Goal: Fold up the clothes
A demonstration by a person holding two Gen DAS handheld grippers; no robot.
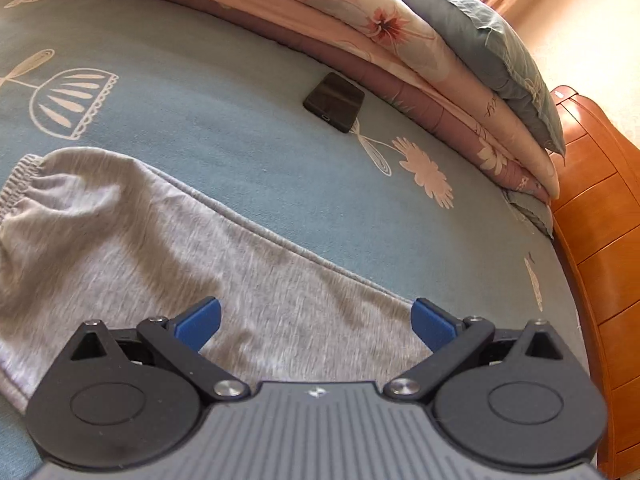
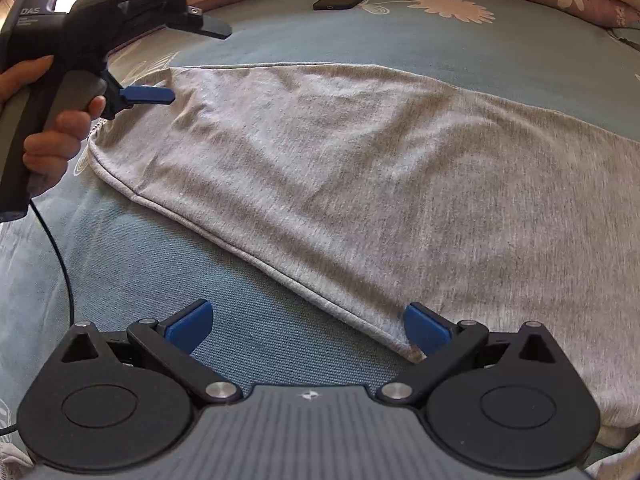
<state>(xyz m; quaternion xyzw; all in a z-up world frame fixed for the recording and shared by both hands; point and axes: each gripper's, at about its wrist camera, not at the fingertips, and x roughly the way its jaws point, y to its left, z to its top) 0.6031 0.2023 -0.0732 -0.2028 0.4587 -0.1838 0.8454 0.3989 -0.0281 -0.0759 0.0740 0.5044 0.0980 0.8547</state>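
Pre-grasp step. Grey garment (image 2: pixel 360 184) lies flat on the bed sheet (image 1: pixel 260 120), elastic cuff at 9 o'clock in the left view. Left gripper (image 1: pixel 316 322) spread wide above the fabric; right gripper (image 2: pixel 308 326) spread wide, hem at its 3 o'clock finger. Next move probably: clamp edges, then fold over.

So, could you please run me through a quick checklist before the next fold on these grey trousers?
1. Left gripper open: ok, jaws wide apart.
2. Right gripper open: ok, jaws wide apart.
3. Trousers lying flat on the bed: ok, only light wrinkles show.
4. Right gripper at a seam: ok, one finger sits at the hem; contact cannot tell.
5. Left gripper at the cuff: not ok in its own view, it hovers over mid-leg; the right view shows its fingers nearer the cuff.
6. Phone clear of the fold: ok, apart from the cloth.
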